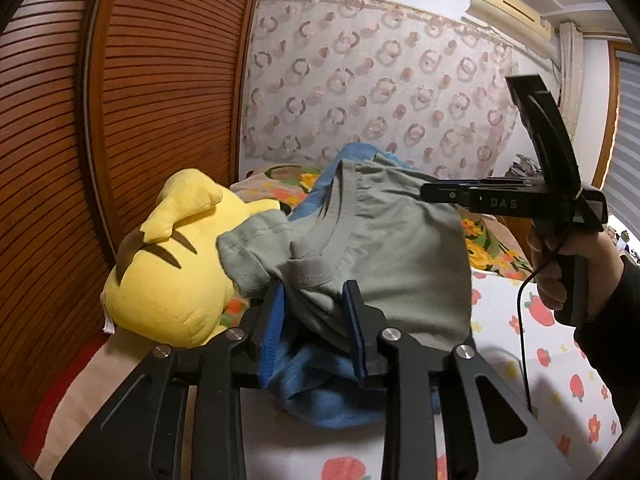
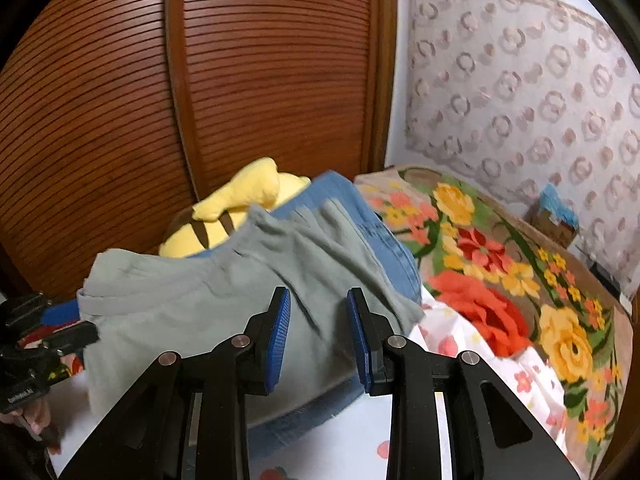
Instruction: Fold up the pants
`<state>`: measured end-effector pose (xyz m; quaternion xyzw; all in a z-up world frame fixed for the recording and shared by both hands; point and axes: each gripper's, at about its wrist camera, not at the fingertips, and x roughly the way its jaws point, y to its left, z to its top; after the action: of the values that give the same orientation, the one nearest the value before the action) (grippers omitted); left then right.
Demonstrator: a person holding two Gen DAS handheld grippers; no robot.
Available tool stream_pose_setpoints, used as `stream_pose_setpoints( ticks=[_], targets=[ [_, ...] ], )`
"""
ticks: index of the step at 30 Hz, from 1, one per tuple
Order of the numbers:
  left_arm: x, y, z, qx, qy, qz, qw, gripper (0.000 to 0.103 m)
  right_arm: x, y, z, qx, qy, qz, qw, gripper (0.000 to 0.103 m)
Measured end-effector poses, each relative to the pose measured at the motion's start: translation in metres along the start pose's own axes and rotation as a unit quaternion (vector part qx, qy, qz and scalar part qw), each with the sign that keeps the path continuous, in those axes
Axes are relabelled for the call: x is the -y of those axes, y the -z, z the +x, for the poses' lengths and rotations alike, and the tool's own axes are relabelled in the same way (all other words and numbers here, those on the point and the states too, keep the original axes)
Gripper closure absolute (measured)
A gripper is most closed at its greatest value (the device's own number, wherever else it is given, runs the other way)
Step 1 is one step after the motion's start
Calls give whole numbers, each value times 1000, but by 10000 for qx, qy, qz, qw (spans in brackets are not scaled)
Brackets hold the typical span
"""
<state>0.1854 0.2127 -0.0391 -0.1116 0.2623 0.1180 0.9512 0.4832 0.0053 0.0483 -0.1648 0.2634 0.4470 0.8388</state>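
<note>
Folded grey-green pants (image 1: pixel 400 248) lie on top of a blue garment (image 1: pixel 320 396) on the bed. My left gripper (image 1: pixel 314 292) stands open at the pile's near edge, with a fold of the grey cloth loose between its blue pads. In the same view a hand holds my right gripper (image 1: pixel 430 193), its tips at the far waistband edge. In the right wrist view my right gripper (image 2: pixel 318 300) is open just over the grey pants (image 2: pixel 180 304), its pads apart and pressing on nothing. The left gripper (image 2: pixel 68 320) shows at the pants' left edge.
A yellow plush toy (image 1: pixel 172 272) lies against the pile's left side, below the slatted wooden wardrobe door (image 1: pixel 160 100). A floral blanket (image 2: pixel 500 272) is bunched to the right. The strawberry-print sheet (image 1: pixel 540 360) covers the bed. A patterned curtain (image 1: pixel 380 80) hangs behind.
</note>
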Motion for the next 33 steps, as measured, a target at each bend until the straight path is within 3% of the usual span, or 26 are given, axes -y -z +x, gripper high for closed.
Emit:
stream_pose_setpoints(
  ticks=[6,13,17,22,25,29,33],
  targets=[
    [-5,5,-7,-74,-94,90,9999,70,0,-3,-7,68,117,222,9997,73],
    [-1,2,-33,-52,-54,327,9994,68,-22,12,-43,302,218,535,9979,73],
    [3,1,-49,33,-15,441,9990,58,-40,25,-72,453,198,608,9969,73],
    [12,2,-70,108,57,575,9983,55,-61,44,-105,626,128,623,9960,73],
    [19,3,-82,173,135,631,9978,45,-73,57,-125,755,121,634,9951,73],
    [26,5,-98,298,249,712,9967,25,-86,77,-148,839,169,639,9943,73],
    [36,7,-112,322,380,852,9951,21,-94,93,-165,845,251,697,9937,73]
  ],
)
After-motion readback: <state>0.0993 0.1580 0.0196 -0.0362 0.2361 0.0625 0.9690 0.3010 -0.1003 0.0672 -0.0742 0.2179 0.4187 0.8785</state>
